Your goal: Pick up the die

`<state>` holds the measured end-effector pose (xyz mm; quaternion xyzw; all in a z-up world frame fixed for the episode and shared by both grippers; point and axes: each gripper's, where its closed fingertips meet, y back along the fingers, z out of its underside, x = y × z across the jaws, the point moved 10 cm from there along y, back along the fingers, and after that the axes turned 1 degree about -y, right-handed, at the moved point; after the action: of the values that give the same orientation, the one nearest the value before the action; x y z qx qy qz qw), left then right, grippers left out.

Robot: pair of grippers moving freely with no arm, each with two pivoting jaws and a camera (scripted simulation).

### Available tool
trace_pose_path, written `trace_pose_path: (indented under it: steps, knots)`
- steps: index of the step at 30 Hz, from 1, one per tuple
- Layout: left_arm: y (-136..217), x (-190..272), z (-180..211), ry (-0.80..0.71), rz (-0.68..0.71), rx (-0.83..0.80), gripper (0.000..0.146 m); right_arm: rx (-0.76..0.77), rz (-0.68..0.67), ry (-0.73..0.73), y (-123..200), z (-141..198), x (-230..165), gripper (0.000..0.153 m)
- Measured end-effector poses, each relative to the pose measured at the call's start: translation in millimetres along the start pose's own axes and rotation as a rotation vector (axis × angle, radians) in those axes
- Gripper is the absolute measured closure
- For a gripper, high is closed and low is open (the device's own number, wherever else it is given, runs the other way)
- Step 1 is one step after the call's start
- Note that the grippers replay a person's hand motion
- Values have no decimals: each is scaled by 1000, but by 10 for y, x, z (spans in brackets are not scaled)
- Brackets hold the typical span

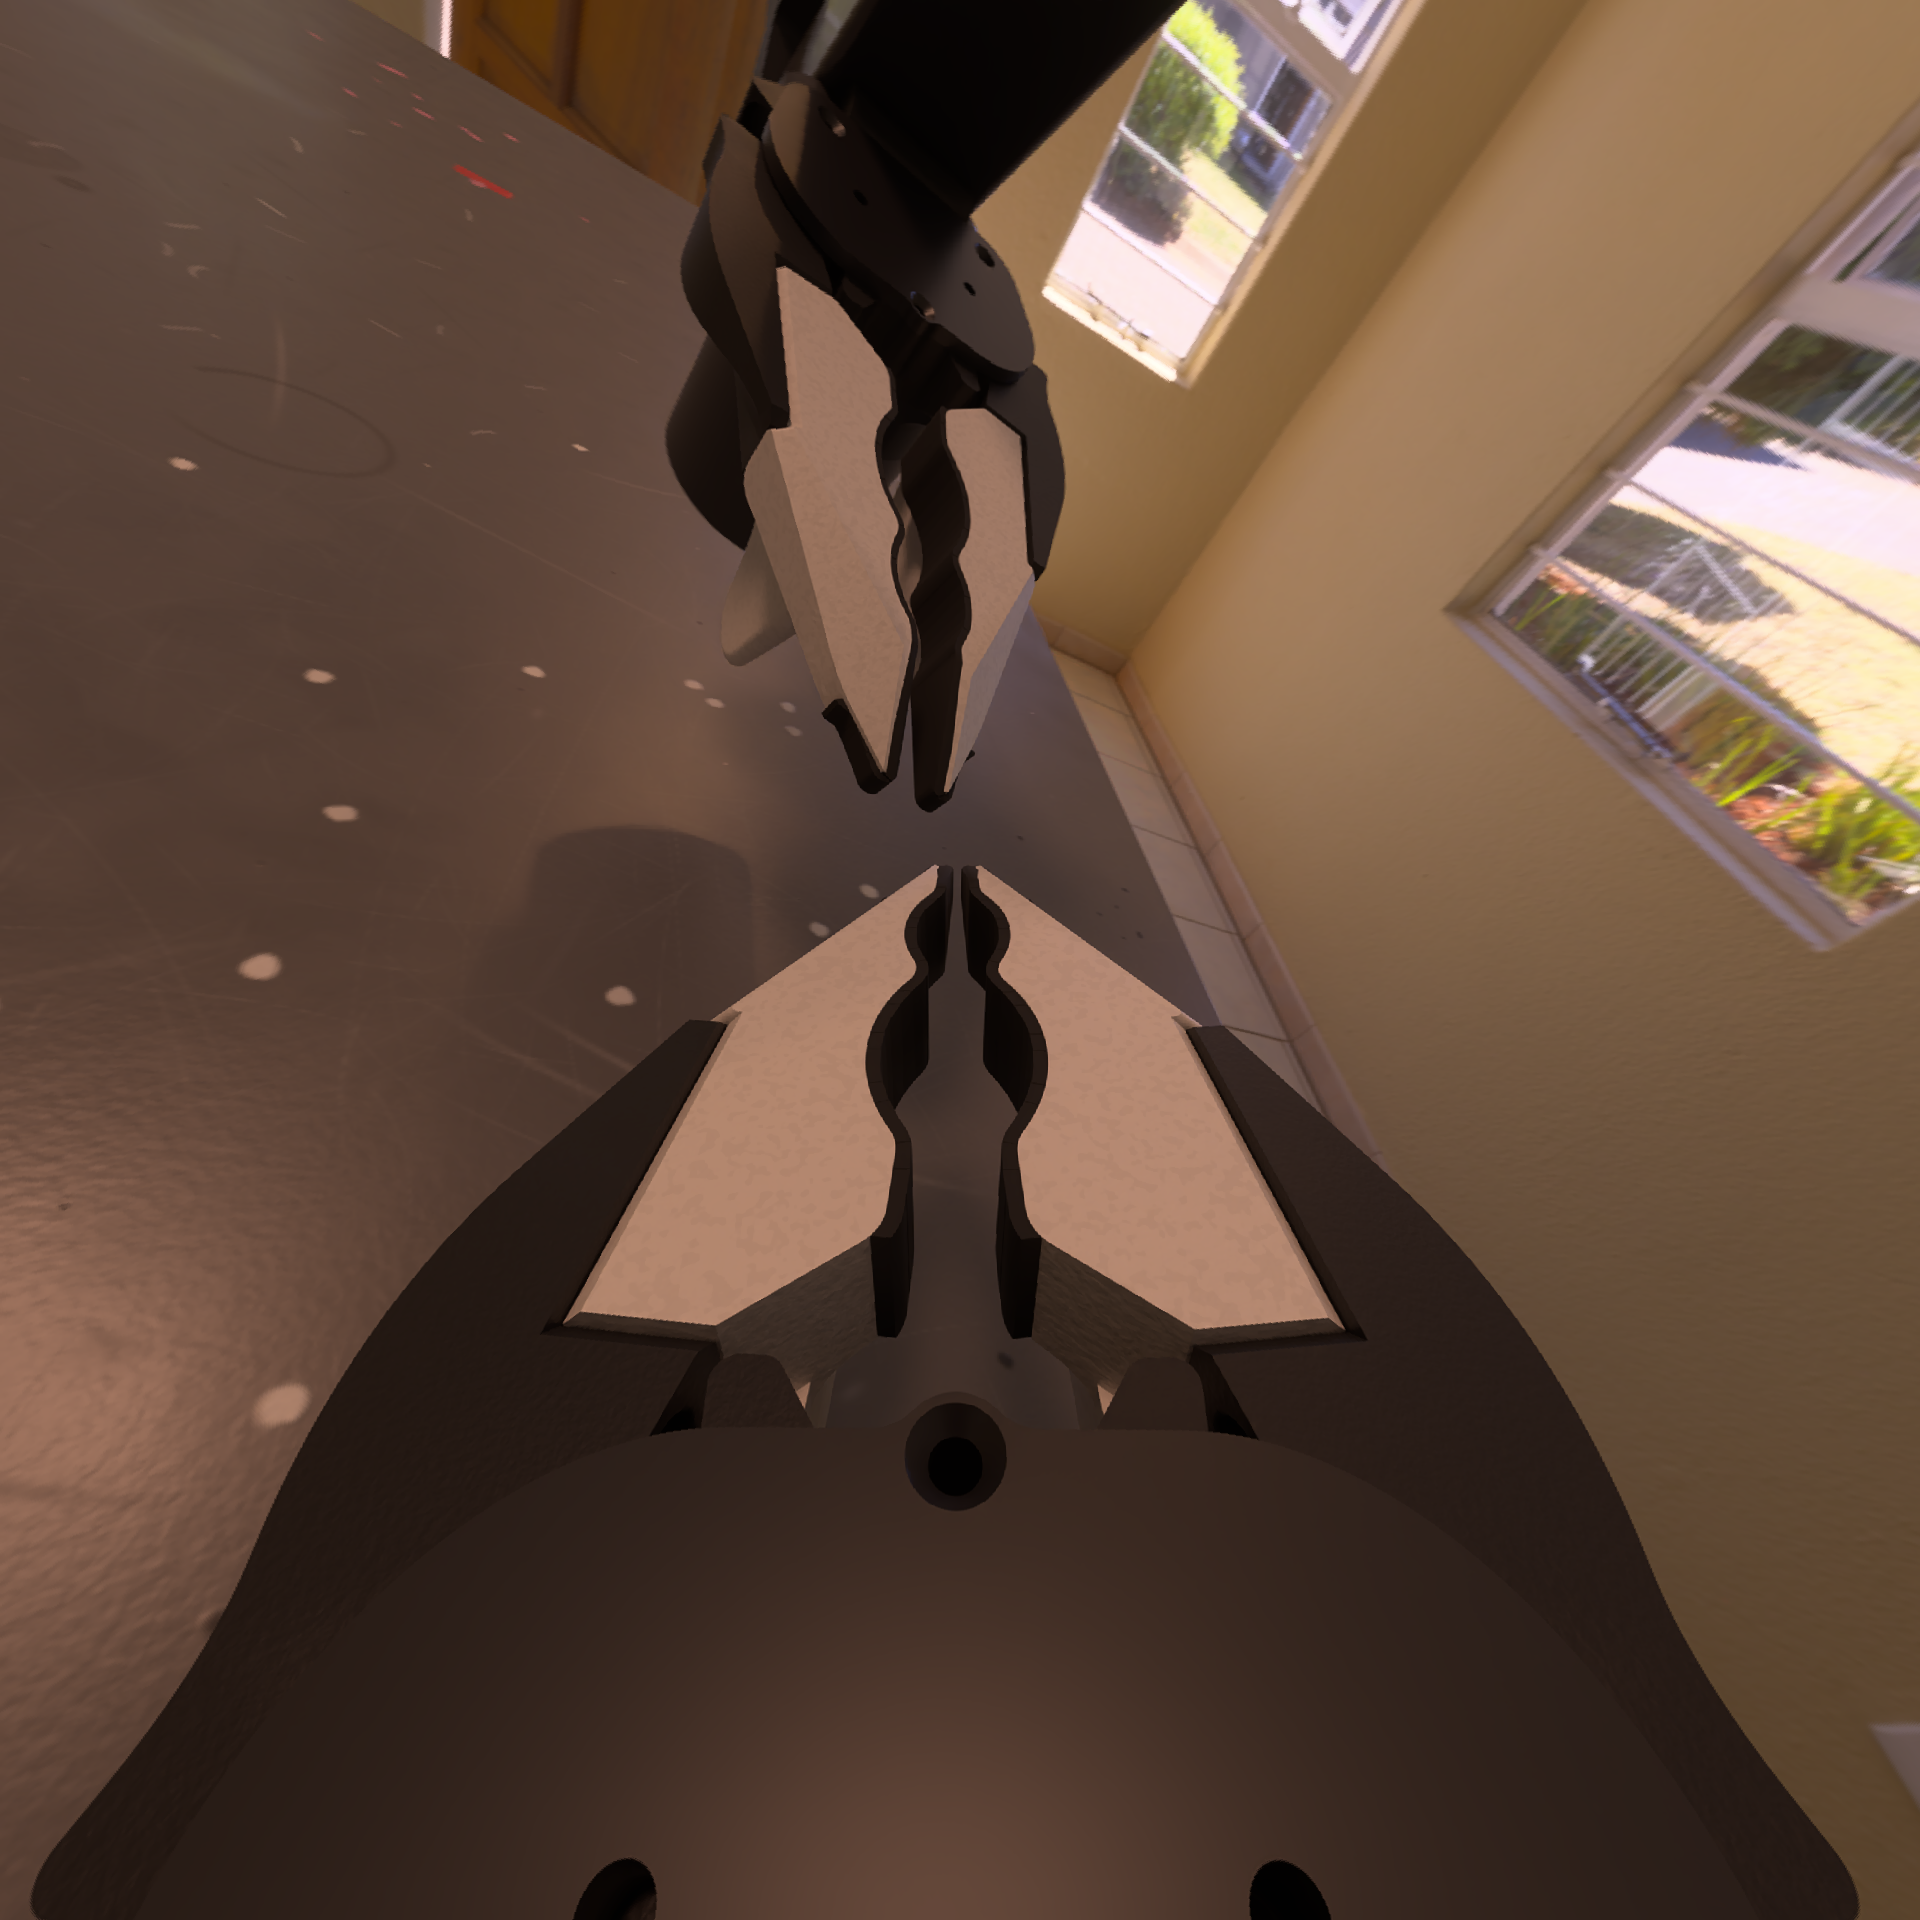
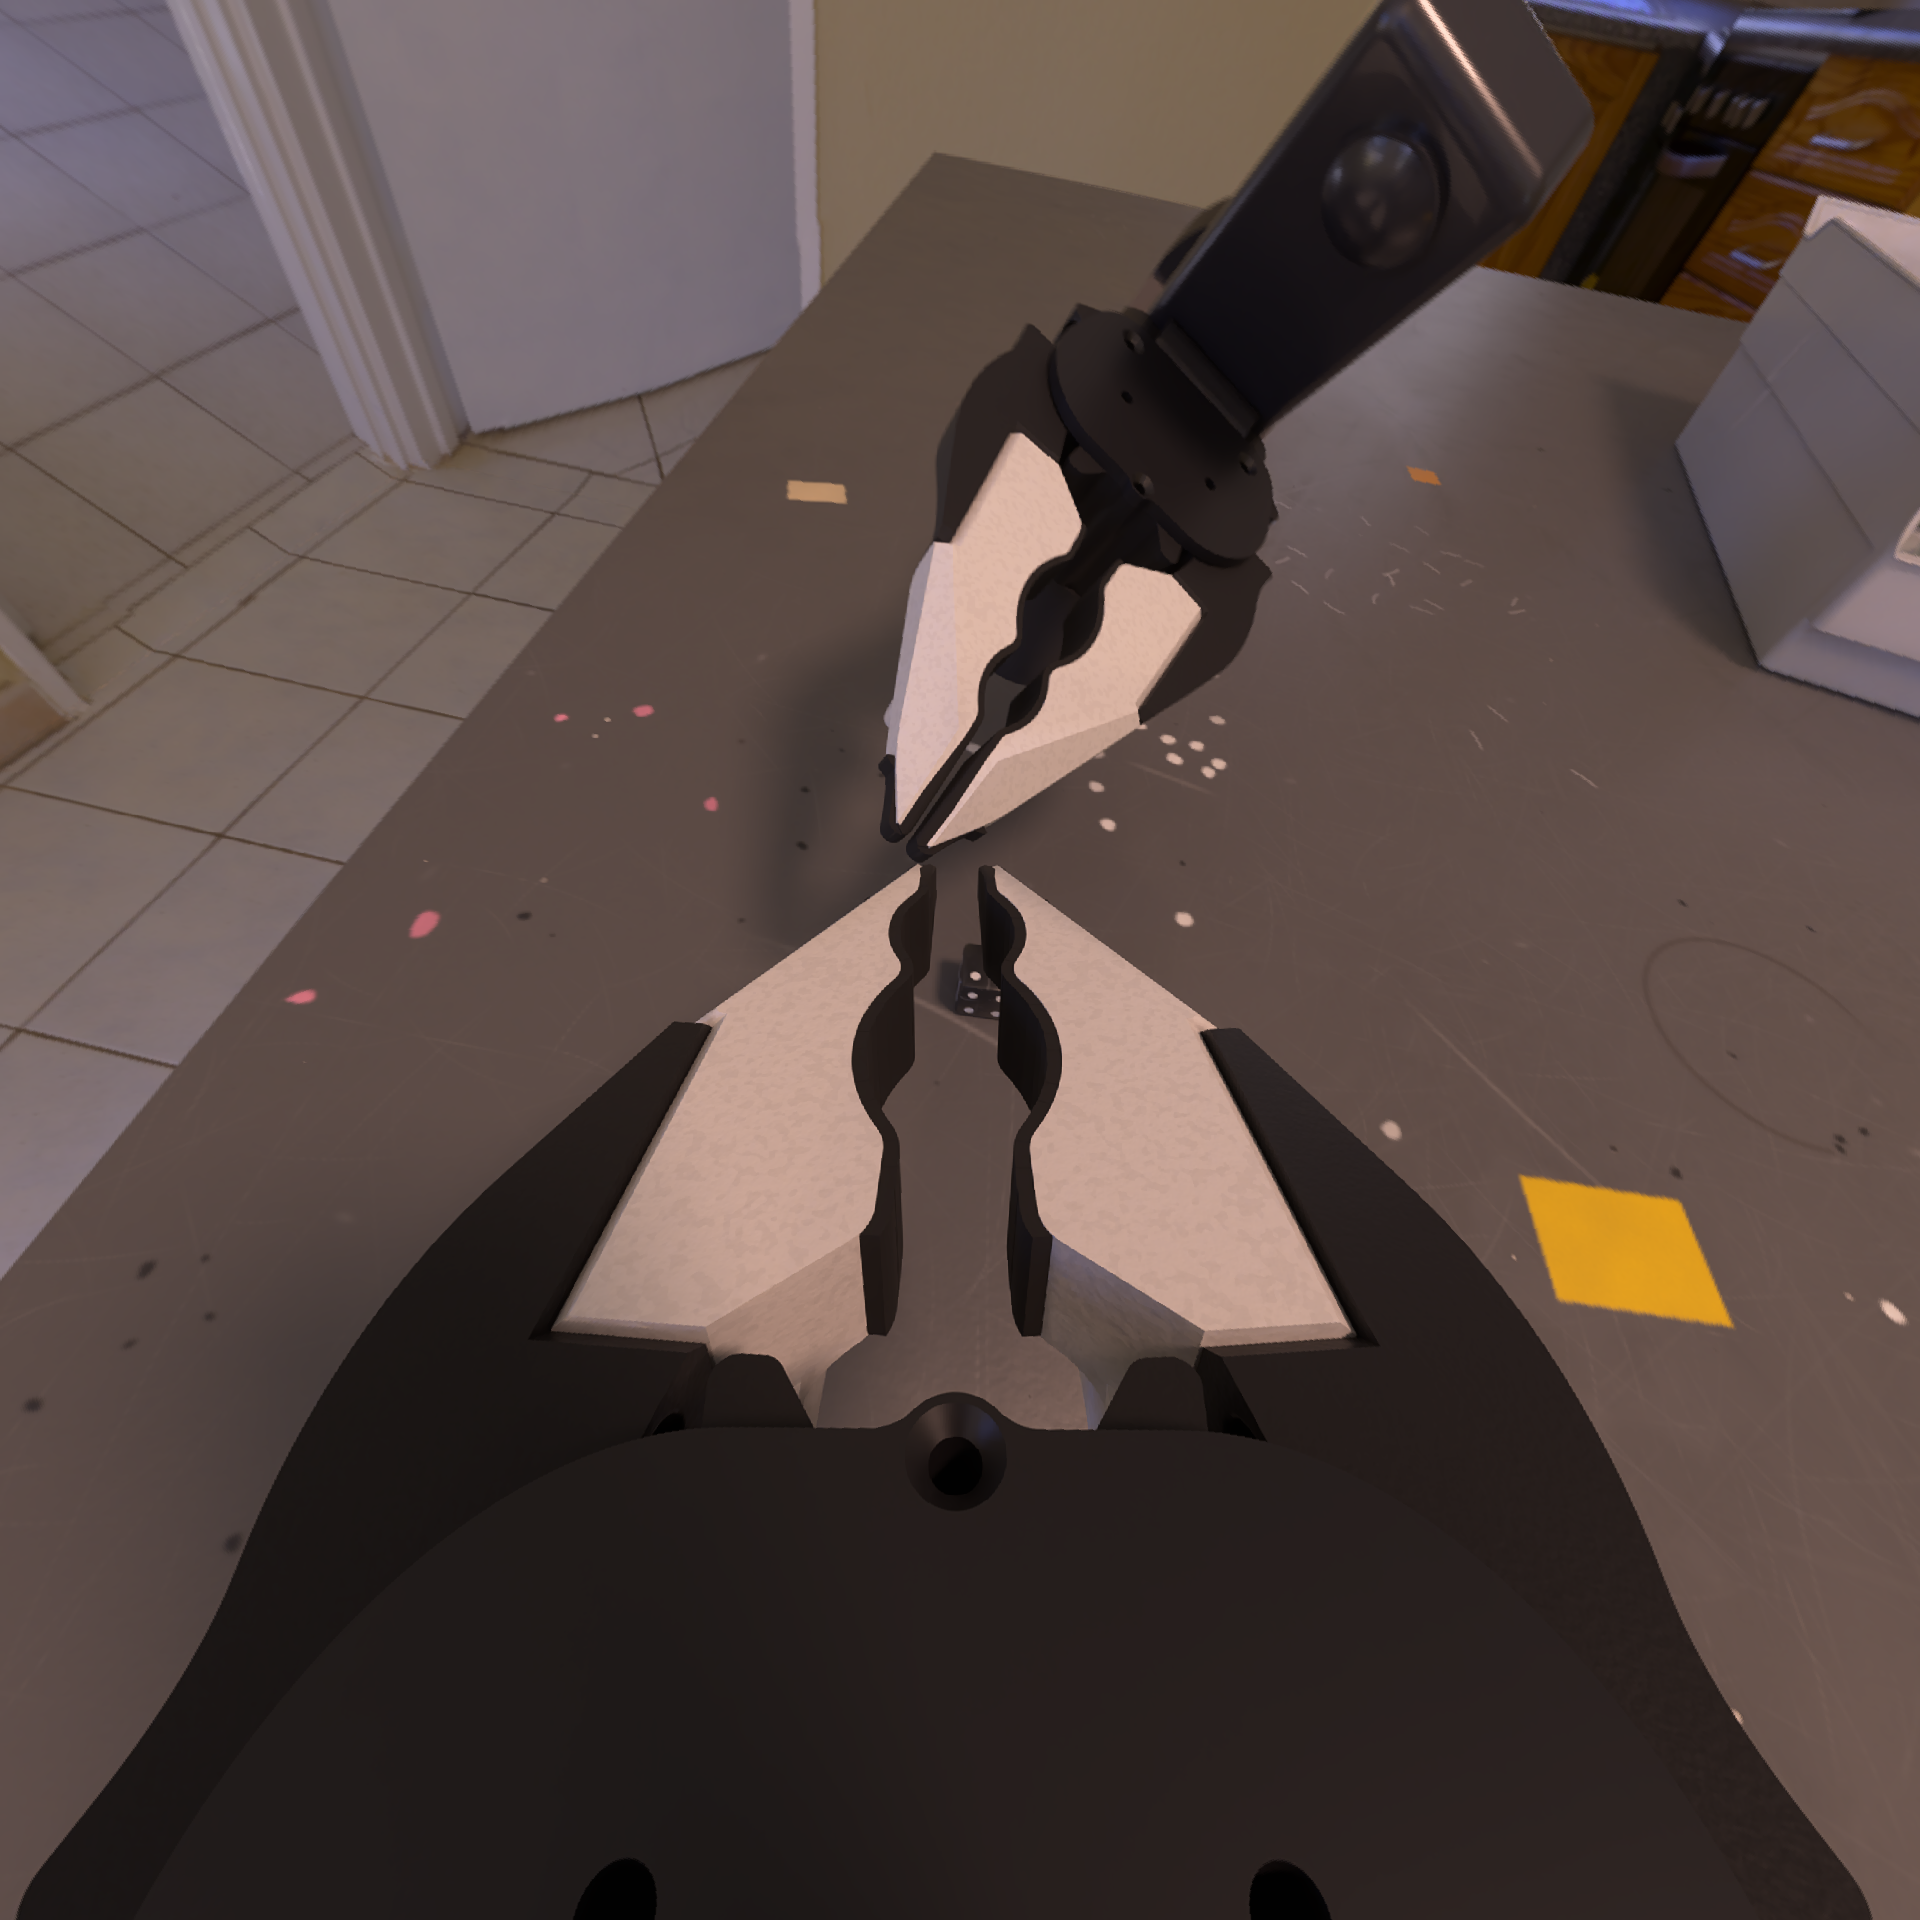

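Note:
The die [image 2: 971, 995] is small and black with white pips. It lies on the grey table [image 2: 1351, 935] and shows through the gap between my right gripper's fingers, partly hidden by the right finger. My right gripper [image 2: 956, 875] is slightly open and empty, above the die. It also shows in the left wrist view [image 1: 902, 792], tips a little apart. My left gripper [image 1: 956, 871] has its tips almost together and holds nothing. In the right wrist view it [image 2: 909, 844] points down, tip to tip with my right gripper. The die is hidden in the left wrist view.
A white box-shaped unit [image 2: 1818, 468] stands at the table's far right. A yellow square mark [image 2: 1621, 1252] is on the table surface. The table's left edge [image 2: 582, 665] drops to a tiled floor. Windows [image 1: 1714, 623] and a yellow wall lie beyond the table.

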<state>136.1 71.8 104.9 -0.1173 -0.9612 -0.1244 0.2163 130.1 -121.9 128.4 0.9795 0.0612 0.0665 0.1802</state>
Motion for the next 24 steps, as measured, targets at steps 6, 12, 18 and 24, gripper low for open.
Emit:
trace_pose_path:
  steps: [6,12,18,24]
  knots:
    - [6,-18,19,55,57,11,144,37,-44,-28,-13,9,-4,146]
    - [29,-2,12,139,191,54,145,120,-112,-90,-22,-5,-3,146]
    - [-18,29,37,223,349,56,146,167,-178,-49,-43,-67,-91,147]
    - [1,-11,46,258,335,50,145,153,-166,-36,-55,-75,-95,147]
